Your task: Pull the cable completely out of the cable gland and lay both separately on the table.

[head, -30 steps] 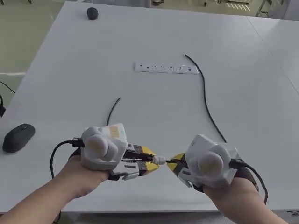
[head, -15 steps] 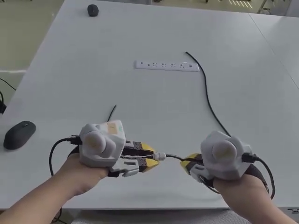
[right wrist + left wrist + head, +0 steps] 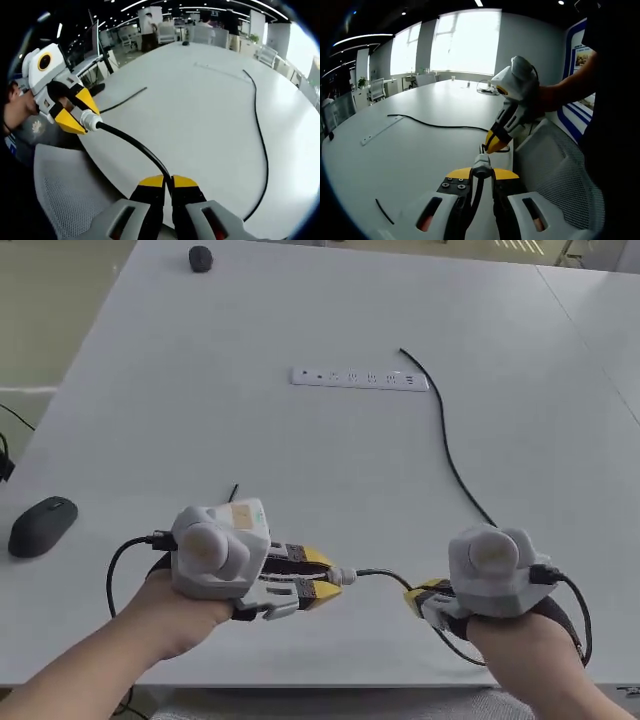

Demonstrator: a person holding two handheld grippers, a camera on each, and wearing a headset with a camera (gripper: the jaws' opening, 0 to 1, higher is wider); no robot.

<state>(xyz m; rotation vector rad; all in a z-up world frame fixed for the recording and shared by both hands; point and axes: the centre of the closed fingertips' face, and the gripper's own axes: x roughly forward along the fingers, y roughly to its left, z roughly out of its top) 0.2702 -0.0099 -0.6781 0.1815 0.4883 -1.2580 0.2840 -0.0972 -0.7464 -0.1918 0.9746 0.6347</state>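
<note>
Farther from its partner than a second ago, the right gripper (image 3: 420, 597) pinches the black cable (image 3: 382, 574) between closed fingers; the left gripper (image 3: 325, 582) clamps the cable gland (image 3: 344, 578), which protrudes past its fingertips.

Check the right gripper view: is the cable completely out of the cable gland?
No, the cable runs straight into the mouth of the cable gland, with no gap between them.
</note>
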